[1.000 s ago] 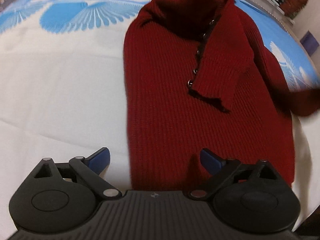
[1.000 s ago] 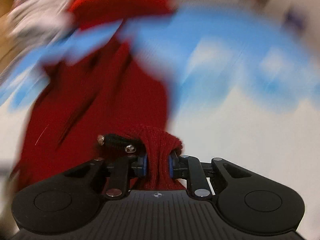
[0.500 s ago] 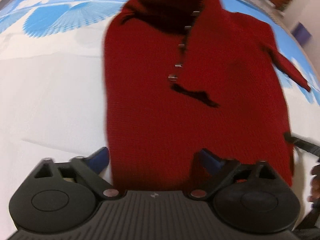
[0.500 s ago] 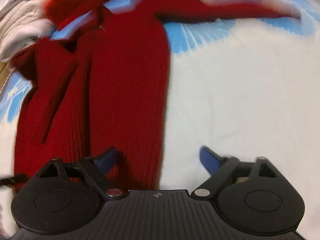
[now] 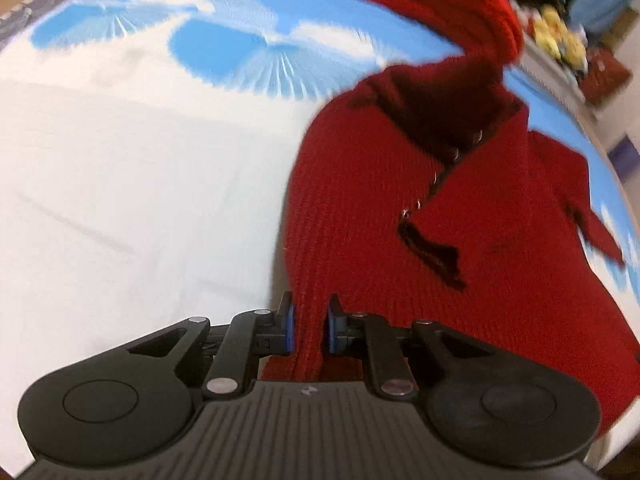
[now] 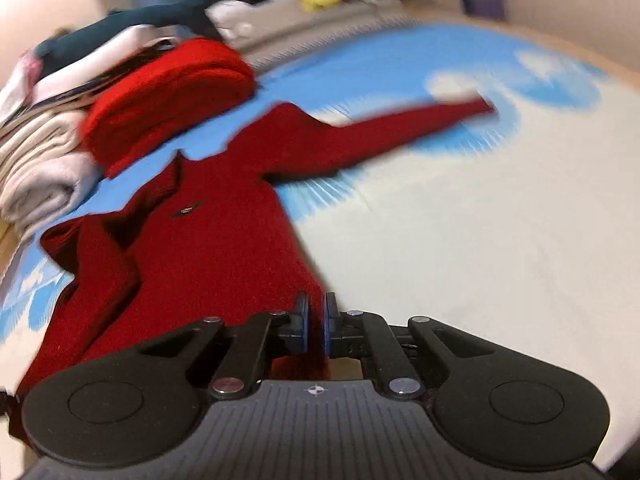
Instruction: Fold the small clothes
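fingers (image 5: 289, 330) pinch sweater (image 5: 360, 220) on, seemingly, bedsheet (image 5: 140, 184)

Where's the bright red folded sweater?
In the right wrist view it's upper left: the folded sweater sits beside the clothes pile, just beyond the dark red cardigan.

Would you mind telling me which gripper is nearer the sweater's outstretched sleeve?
Right. The right gripper pinches the sweater hem on the side where the sleeve stretches out. The left gripper pinches the hem at the opposite corner, farther from it.
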Demonstrator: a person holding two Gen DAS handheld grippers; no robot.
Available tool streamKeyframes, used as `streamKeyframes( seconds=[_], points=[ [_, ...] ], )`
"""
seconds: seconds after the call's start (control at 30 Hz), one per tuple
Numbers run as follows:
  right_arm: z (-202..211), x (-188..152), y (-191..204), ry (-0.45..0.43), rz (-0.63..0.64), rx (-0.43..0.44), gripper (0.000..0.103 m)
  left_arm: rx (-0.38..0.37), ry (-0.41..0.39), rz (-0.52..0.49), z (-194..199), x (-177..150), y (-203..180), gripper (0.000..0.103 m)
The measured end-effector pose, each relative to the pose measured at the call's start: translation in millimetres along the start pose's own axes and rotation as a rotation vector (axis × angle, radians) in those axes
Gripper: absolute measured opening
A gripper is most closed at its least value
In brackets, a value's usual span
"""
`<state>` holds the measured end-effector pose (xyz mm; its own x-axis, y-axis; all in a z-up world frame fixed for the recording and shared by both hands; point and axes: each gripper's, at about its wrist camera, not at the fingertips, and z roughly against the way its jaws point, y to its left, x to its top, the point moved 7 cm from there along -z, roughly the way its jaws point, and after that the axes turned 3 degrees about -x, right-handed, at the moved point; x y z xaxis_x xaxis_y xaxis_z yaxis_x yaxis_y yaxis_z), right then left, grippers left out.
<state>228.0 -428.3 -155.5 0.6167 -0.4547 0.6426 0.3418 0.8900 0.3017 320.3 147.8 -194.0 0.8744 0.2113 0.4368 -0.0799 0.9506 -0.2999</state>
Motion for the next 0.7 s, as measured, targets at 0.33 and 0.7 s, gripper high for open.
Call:
streamKeyframes(
  seconds=[0.33,0.7],
  points=[
    [-20.6,-45.8,18.5,0.149,0.181,-0.126,0.006,0.039,0.039,-0.136,17.7,-32.8,-5.9,0.018],
    [19.9,-9.4,56.4,-0.128,0.230,-0.200,0.059,-0.050,-0.200,-0.227,75.9,13.0,-84.4,0.103]
  ],
)
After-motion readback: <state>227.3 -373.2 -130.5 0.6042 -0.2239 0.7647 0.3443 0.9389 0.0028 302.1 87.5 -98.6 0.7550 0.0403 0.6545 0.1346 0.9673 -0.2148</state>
